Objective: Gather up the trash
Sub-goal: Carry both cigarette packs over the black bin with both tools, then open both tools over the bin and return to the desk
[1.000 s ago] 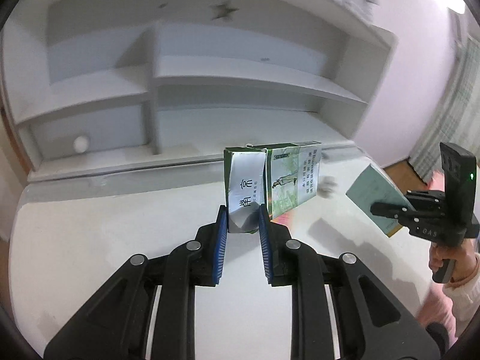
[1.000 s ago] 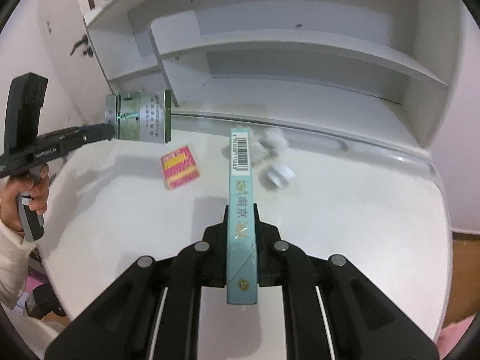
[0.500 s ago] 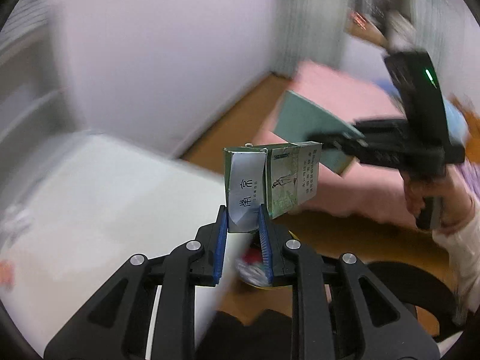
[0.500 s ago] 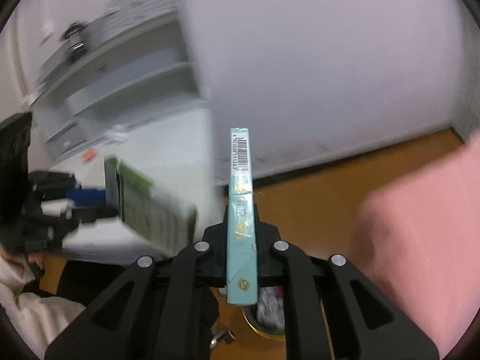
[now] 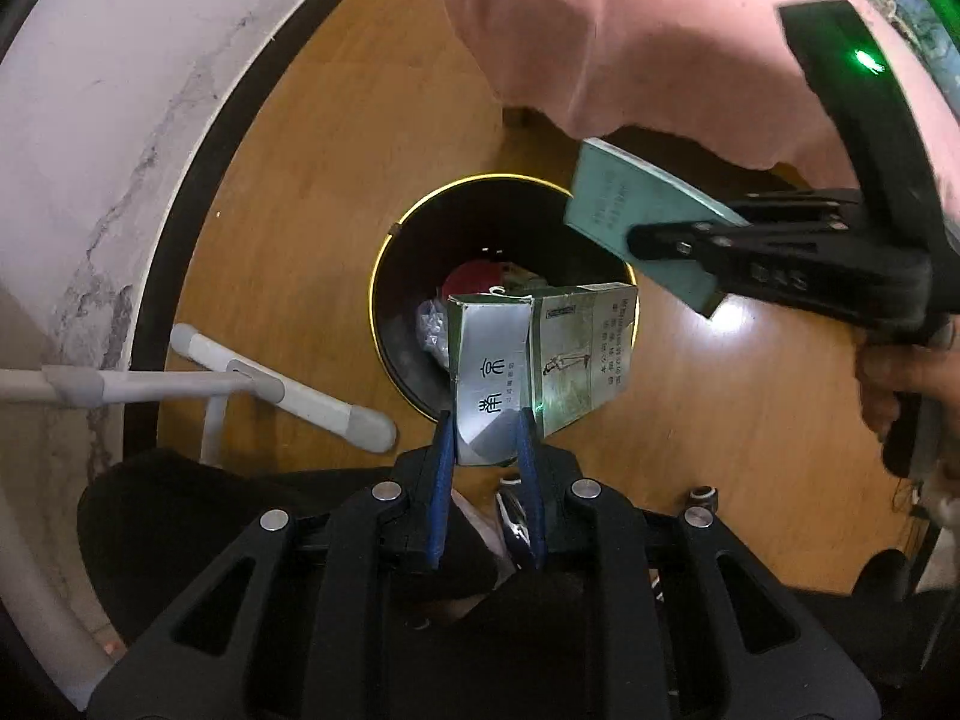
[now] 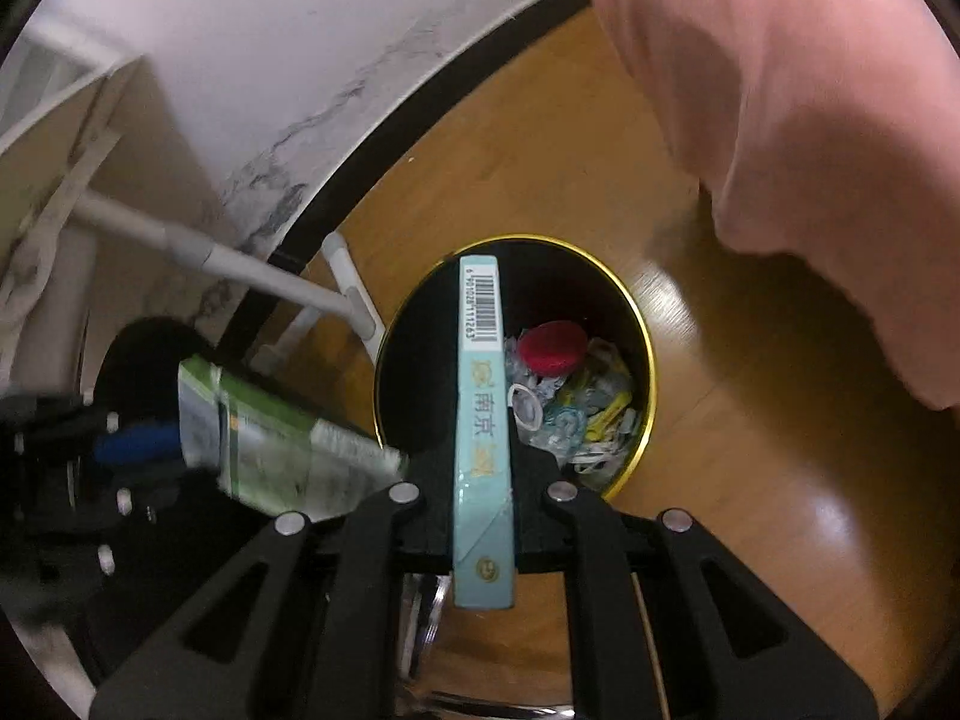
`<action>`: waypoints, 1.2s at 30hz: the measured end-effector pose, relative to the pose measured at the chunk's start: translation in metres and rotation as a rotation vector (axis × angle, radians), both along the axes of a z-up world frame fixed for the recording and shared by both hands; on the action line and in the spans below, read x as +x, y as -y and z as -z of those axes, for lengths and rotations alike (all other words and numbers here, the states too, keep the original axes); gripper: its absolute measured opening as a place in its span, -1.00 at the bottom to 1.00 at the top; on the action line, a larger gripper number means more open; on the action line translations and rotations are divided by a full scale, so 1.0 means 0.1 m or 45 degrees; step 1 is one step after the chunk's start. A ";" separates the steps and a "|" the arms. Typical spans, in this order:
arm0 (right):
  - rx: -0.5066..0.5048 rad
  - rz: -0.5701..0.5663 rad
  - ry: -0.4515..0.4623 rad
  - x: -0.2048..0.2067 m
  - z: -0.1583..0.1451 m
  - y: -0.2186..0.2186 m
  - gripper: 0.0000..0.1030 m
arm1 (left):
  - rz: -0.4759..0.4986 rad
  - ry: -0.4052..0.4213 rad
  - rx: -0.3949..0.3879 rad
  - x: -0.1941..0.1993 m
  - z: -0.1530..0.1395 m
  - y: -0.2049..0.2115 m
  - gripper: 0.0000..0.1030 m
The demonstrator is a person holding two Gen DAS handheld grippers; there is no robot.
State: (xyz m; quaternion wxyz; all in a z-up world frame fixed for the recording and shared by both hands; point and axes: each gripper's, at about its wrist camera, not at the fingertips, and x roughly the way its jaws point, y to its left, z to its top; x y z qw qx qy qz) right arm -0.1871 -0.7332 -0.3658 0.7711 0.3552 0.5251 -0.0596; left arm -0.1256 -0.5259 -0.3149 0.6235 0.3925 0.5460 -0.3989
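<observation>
Trash is what I am carrying in both hands, and I read the scene from its biggest parts down. Wooden floor [image 5: 288, 228] fills most of both views, with pink fabric [image 5: 630, 30] draped across the far right and a white wall [image 5: 102, 138] curving along the left. On the floor stands a round black bin [image 6: 645, 360] with a yellow rim, already holding a red round piece [image 6: 552, 348] and a heap of crumpled wrappers [image 6: 588, 414]. Left of the bin, white tubular legs [image 5: 300, 399] of some frame rest on the floor. My left gripper [image 5: 483, 450] points straight down with its blue pads clamped on the silver-lined flap of an opened green carton [image 5: 540, 360], which hangs over the near side of the bin's mouth. My right gripper [image 6: 483, 468] is closed tight on a thin pale-blue box [image 6: 480, 420], held edge-up so its barcode end reaches over the left part of the bin opening. From the left wrist camera I see that same box up at the right, above the bin's far right rim, with a hand [image 5: 900, 384] on the gripper's handle. The two packs are near each other without touching.
</observation>
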 end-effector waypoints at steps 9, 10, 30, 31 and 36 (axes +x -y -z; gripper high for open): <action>0.029 0.136 0.022 0.09 -0.04 0.26 0.75 | 0.126 0.137 -0.029 -0.13 0.03 0.15 0.81; 0.018 0.163 0.028 0.08 -0.09 0.29 0.88 | 0.147 0.161 -0.061 -0.14 0.00 0.17 0.82; -1.011 -0.007 0.648 0.00 -3.08 -1.22 0.88 | -0.362 0.818 -0.827 0.30 -2.67 -2.27 0.87; -0.996 -0.071 0.643 0.11 -3.08 -1.35 0.88 | -0.481 0.846 -0.791 0.49 -2.66 -2.55 0.87; -0.978 -0.318 0.649 0.55 -3.11 -1.96 0.88 | -0.966 0.898 -0.604 1.17 -2.56 -3.90 0.87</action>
